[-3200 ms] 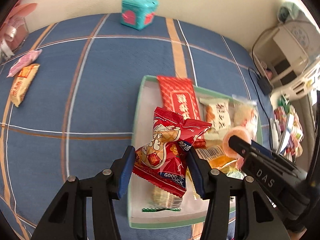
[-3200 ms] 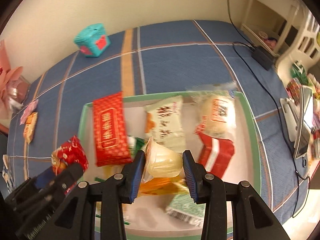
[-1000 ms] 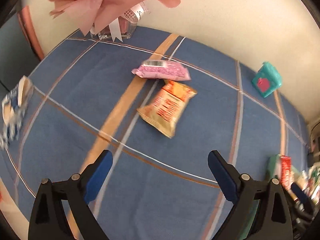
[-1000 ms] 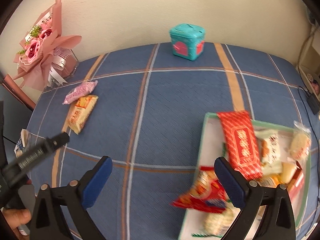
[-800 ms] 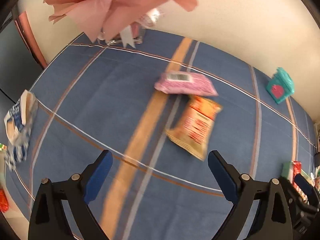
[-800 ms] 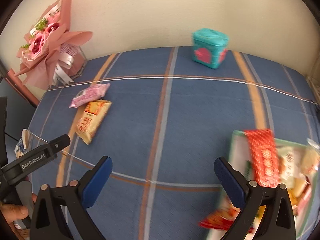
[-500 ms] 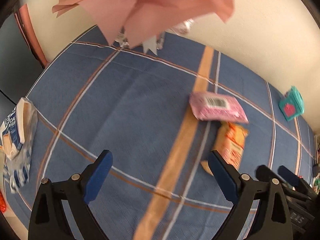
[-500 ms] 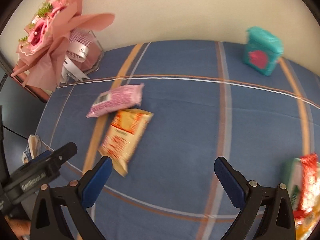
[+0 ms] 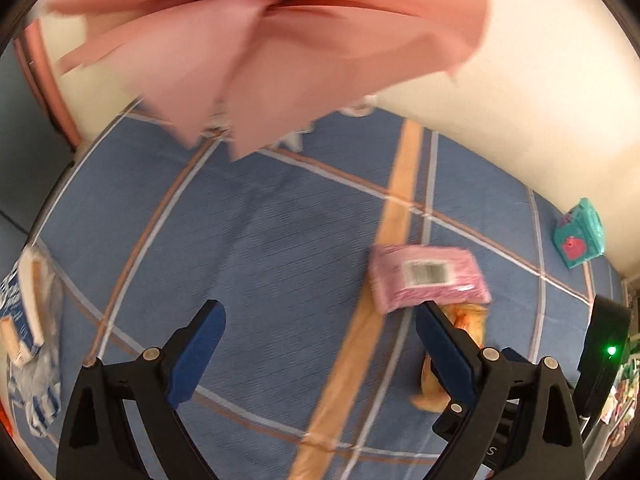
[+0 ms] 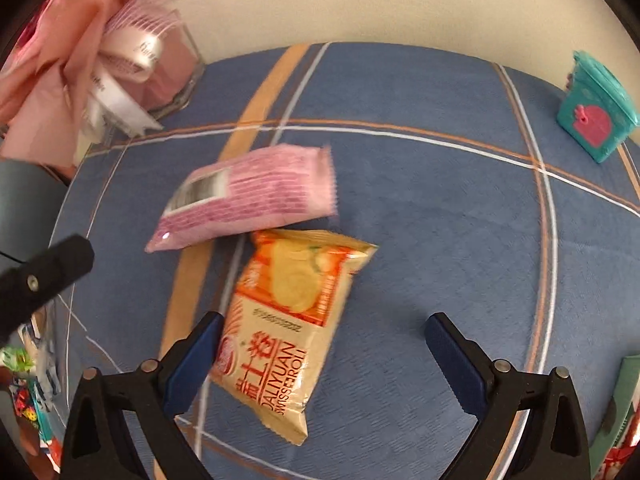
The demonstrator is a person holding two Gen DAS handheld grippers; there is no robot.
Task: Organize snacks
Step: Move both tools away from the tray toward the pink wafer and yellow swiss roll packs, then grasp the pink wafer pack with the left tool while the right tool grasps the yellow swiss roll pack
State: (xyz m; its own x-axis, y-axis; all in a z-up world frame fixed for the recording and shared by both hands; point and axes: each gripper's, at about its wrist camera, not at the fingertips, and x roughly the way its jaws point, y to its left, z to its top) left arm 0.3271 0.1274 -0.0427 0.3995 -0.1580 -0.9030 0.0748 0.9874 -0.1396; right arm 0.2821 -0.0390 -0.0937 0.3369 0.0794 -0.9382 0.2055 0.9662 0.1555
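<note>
A tan and orange Swiss roll packet (image 10: 286,322) lies on the blue plaid cloth (image 10: 432,240), with a pink packet (image 10: 248,196) just beyond it, their ends touching. My right gripper (image 10: 320,354) hangs over the tan packet with its jaws wide and closing; the packet's near half lies between the fingers, against the left finger, and the pads do not press it. My left gripper (image 9: 316,340) is open above bare cloth, with the pink packet (image 9: 428,278) and an orange edge of the tan packet (image 9: 466,320) by its right finger.
A pink bouquet (image 9: 256,36) in a glass vase (image 10: 176,76) overhangs the far left. A teal box (image 10: 592,116) stands at the back right. The green tray's edge (image 10: 622,400) shows at the right. A blue and white bag (image 9: 24,320) lies off the left edge.
Both grippers have swept left from the tray to the two loose packets. The right one has dropped lower, so the tan packet now lies between its fingers. The bouquet looms larger.
</note>
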